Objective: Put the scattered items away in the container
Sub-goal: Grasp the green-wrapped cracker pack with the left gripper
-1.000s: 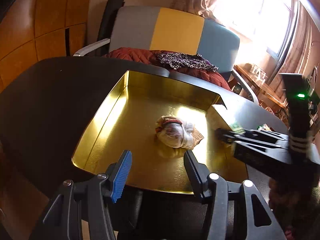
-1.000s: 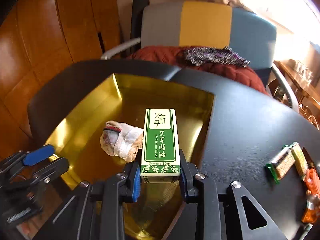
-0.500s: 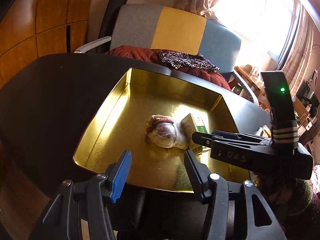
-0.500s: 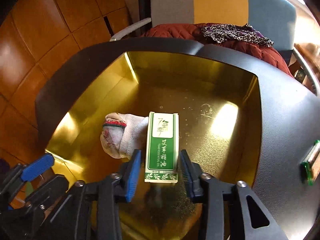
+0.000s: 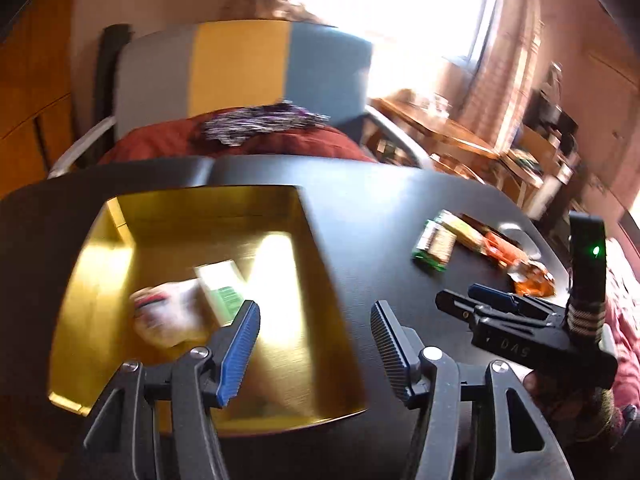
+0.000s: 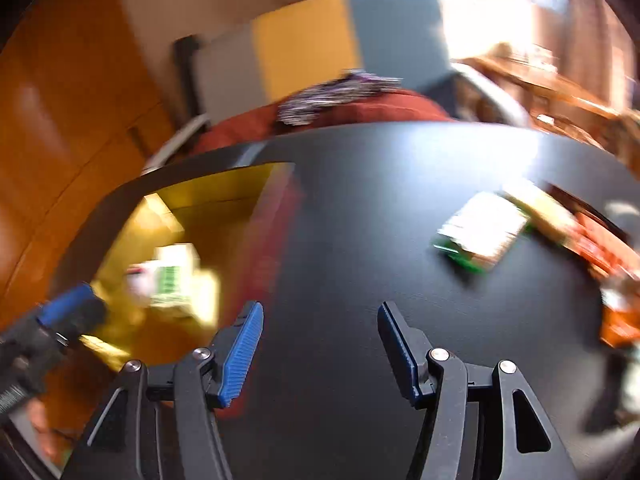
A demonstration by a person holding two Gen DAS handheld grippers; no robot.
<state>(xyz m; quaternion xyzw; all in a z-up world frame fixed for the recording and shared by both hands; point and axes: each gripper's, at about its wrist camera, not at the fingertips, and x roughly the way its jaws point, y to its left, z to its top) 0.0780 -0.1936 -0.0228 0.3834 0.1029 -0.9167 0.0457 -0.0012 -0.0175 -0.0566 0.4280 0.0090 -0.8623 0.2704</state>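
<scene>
1. Both tongs are empty, jaws opening: left tongs (image 5: pixel 316 344), right tongs (image 6: pixel 320 344).
2. Green packets (image 6: pixel 480 236) lie ahead-right of the right tongs on the black desk (image 6: pixel 360 220); a hurried, blurred reach could shove them.
3. The gold metal tray (image 5: pixel 316 240), ahead-left, holds a green box (image 5: pixel 224 292) and a sock (image 5: pixel 168 312).

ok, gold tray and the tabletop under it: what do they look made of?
Gold tray: looks like polished or brushed metal, possibly foil-faced card; it throws bright window glare and mirror-like streaks off its floor and walls. Tabletop: matte black, likely laminate or painted board; only a soft, dull sheen, no grain visible. Both views are motion-blurred.
</scene>
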